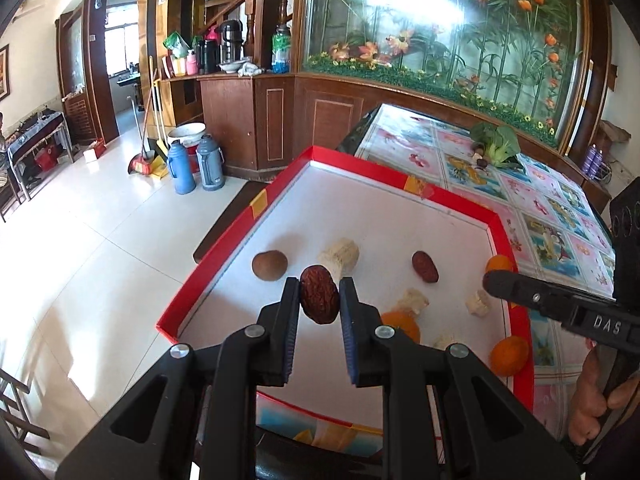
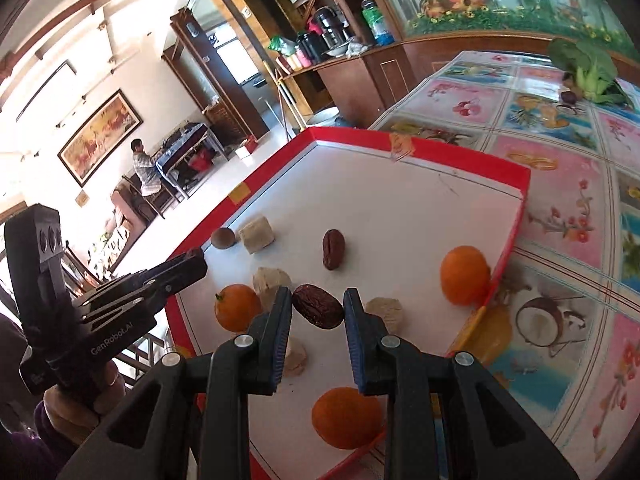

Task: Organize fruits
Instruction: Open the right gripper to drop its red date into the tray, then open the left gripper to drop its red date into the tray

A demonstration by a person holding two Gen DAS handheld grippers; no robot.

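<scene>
A red-rimmed white tray (image 1: 400, 168) (image 2: 460, 156) holds fruits. My left gripper (image 1: 319, 292) is shut on a wrinkled red date (image 1: 319, 299), held above the tray. My right gripper (image 2: 318, 304) is shut on another red date (image 2: 318, 306). A third date (image 1: 425, 266) (image 2: 333, 249) lies loose on the tray. Three oranges (image 2: 465, 275) (image 2: 237, 307) (image 2: 346, 417) lie in the tray, with a brown round fruit (image 1: 269, 265) (image 2: 223, 237) and several pale cut chunks (image 1: 340, 255) (image 2: 258, 233). The right gripper also shows in the left view (image 1: 490, 280).
The tray sits on a table with a floral cloth (image 2: 560, 184). Leafy greens (image 1: 494, 142) (image 2: 588, 68) lie at the table's far end. Beyond the table's left edge is the tiled floor (image 1: 100, 240) with thermoses (image 1: 196, 164).
</scene>
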